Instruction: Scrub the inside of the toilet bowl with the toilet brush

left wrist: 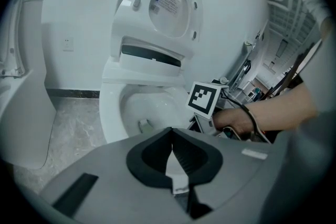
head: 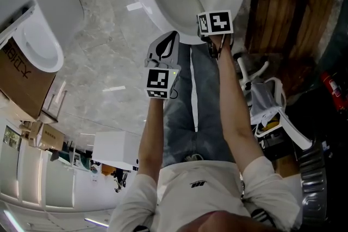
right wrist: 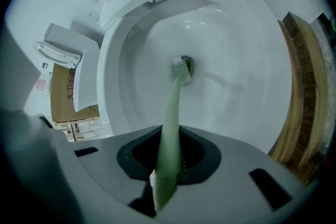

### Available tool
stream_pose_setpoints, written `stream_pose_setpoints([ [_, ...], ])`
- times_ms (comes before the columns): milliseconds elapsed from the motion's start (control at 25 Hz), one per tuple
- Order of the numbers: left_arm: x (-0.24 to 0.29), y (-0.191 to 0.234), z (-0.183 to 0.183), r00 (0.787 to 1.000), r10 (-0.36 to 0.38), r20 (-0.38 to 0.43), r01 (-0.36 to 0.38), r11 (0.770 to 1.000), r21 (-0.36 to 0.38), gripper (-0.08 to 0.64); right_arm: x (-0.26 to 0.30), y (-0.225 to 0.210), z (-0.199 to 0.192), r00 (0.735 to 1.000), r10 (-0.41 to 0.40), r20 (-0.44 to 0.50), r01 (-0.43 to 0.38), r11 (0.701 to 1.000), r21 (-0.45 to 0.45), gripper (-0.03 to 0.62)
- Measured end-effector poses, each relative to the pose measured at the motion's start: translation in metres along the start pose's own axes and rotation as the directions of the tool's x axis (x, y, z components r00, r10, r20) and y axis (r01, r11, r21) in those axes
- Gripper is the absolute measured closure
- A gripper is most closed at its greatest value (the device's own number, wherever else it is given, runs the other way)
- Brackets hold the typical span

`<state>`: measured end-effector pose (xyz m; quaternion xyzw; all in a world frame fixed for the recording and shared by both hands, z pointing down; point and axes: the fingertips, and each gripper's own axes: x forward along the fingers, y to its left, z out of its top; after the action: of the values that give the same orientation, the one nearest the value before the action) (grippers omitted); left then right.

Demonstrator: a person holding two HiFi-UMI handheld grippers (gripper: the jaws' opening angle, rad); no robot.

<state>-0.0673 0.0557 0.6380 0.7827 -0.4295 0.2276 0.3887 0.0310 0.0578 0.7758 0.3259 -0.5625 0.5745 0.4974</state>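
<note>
The right gripper point(right wrist: 169, 168) clamps the green toilet brush point(right wrist: 173, 107), its head at the drain of the toilet bowl point(right wrist: 236, 76), so scrubbing seems in hand. The left gripper point(left wrist: 173, 162) is closed and empty; the next move is probably sweeping the walls

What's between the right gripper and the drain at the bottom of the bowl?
The toilet brush: its green handle runs from the right gripper to the drain, clearest in the right gripper view.

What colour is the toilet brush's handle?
The brush handle is pale green, clearest in the right gripper view.
</note>
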Motion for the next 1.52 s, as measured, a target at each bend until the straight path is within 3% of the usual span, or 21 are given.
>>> stream_pose_setpoints([
  [400, -0.005, 0.003, -0.002, 1.000, 0.006, 0.004, -0.006, 1.000, 0.003, 0.549, 0.003, -0.003, 0.002, 1.000, -0.007, -0.013, 0.007, 1.000, -0.007, 0.549],
  [1120, -0.018, -0.020, 0.002, 1.000, 0.004, 0.020, -0.005, 1.000, 0.029, 0.549, -0.025, 0.006, -0.067, 0.999, 0.027, -0.019, -0.027, 1.000, 0.006, 0.549],
  [1520, -0.032, -0.037, 0.014, 0.999, 0.007, 0.042, -0.009, 0.999, 0.046, 0.549, -0.063, 0.010, -0.089, 0.994, 0.056, 0.092, -0.054, 0.998, -0.022, 0.549],
])
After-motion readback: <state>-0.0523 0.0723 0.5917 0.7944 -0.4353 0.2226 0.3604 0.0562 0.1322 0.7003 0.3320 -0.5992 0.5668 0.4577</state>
